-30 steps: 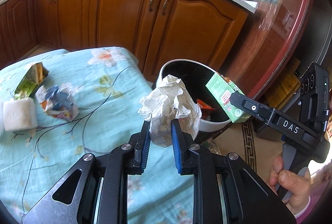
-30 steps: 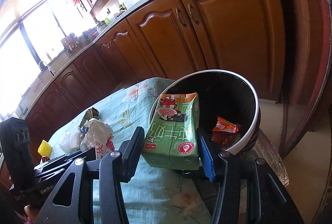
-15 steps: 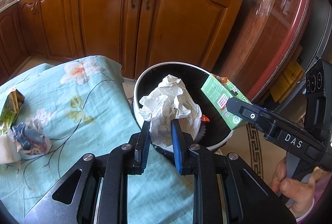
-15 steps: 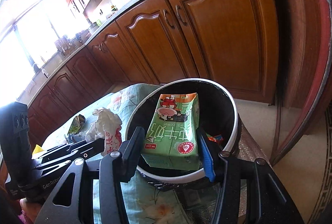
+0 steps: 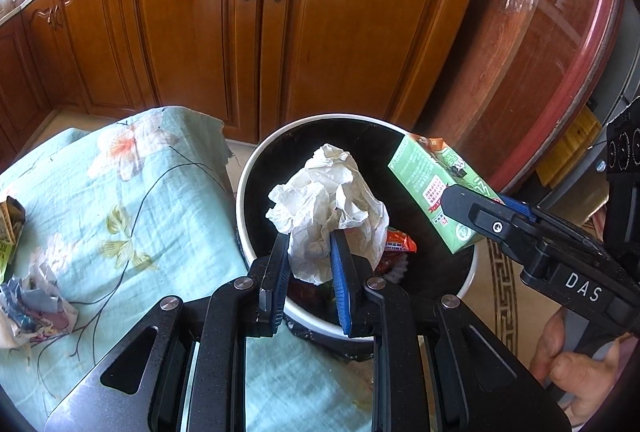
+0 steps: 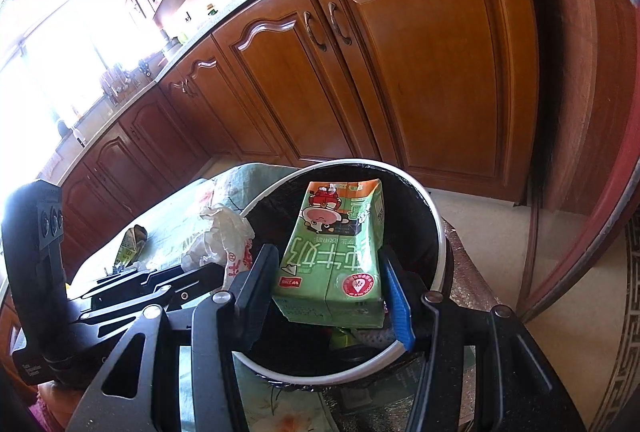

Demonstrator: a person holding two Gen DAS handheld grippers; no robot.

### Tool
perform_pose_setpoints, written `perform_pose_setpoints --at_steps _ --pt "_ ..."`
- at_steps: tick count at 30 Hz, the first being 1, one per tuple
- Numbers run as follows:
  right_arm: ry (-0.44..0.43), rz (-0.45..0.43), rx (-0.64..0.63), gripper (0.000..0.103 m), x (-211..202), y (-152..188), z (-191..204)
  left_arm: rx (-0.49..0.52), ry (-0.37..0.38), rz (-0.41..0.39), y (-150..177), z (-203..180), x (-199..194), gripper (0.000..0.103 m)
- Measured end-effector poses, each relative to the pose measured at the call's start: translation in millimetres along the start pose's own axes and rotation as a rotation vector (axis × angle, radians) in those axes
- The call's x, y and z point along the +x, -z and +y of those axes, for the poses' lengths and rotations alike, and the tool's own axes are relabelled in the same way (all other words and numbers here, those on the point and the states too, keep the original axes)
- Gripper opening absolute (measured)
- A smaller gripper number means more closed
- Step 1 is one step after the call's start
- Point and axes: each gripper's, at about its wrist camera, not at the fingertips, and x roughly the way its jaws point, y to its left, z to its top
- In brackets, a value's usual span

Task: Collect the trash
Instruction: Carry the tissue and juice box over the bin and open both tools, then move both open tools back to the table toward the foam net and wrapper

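**A:** What does your left wrist camera show?

**B:** My left gripper (image 5: 310, 260) is closed down narrow on a crumpled paper wad (image 5: 326, 204), pads pinching its lower part. I hold it over the open mouth of the trash bin (image 5: 256, 168), which stands just off the tabletop's right-hand end, so a release should drop it inside. A red wrapper (image 5: 398, 242) already lies in the bin. At the right, my right gripper (image 5: 486, 210) carries a green milk carton (image 5: 430, 186) above the bin's far side. More trash waits at the tabletop's left edge: a crumpled wrapper (image 5: 34, 302) on the floral cloth (image 5: 132, 216).

**A:** And the right wrist camera?

**B:** My right gripper (image 6: 328, 286) stands about half open, its two pads pressing the carton's (image 6: 334, 260) sides. I grip the carton near its base and point it out over the bin (image 6: 440, 232), so it should fall clear of the rim. My left gripper (image 6: 224, 272) with the paper (image 6: 222, 236) hangs beside it at the bin's left rim.

**A:** Next?

**B:** I judge both loads ready to let go.
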Motion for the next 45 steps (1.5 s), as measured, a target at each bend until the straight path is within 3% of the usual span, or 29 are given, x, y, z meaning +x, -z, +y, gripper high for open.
perform_pose_setpoints --at_steps 5,8,10,14,16,18,21,35,45 --pt "0.009 0.018 -0.001 0.052 10 -4 -5 -0.006 0.000 0.007 -5 2 7 0.021" --pt "0.000 0.033 0.014 0.055 14 -5 -9 -0.018 -0.004 0.007 -7 5 7 0.036" --pt "-0.009 0.039 0.027 0.063 15 -4 -11 -0.031 0.000 -0.005 -7 7 6 0.049" --pt "-0.019 0.020 0.042 0.074 8 -2 -11 -0.041 0.003 -0.021 0 13 -4 0.051" --pt "-0.036 0.008 0.051 0.083 3 1 -11 -0.055 0.004 -0.029 7 17 -11 0.059" --pt "-0.046 -0.006 0.057 0.093 -3 6 -7 -0.076 0.010 -0.039 18 22 -19 0.060" --pt "-0.075 -0.031 0.061 0.097 -13 14 0 -0.104 0.007 -0.051 37 32 -31 0.062" --pt "-0.204 -0.010 -0.027 0.098 -20 70 76 -0.283 -0.059 -0.087 123 109 -98 0.062" --pt "-0.289 0.036 -0.134 0.098 0 97 141 -0.411 -0.129 -0.095 166 165 -124 0.062"
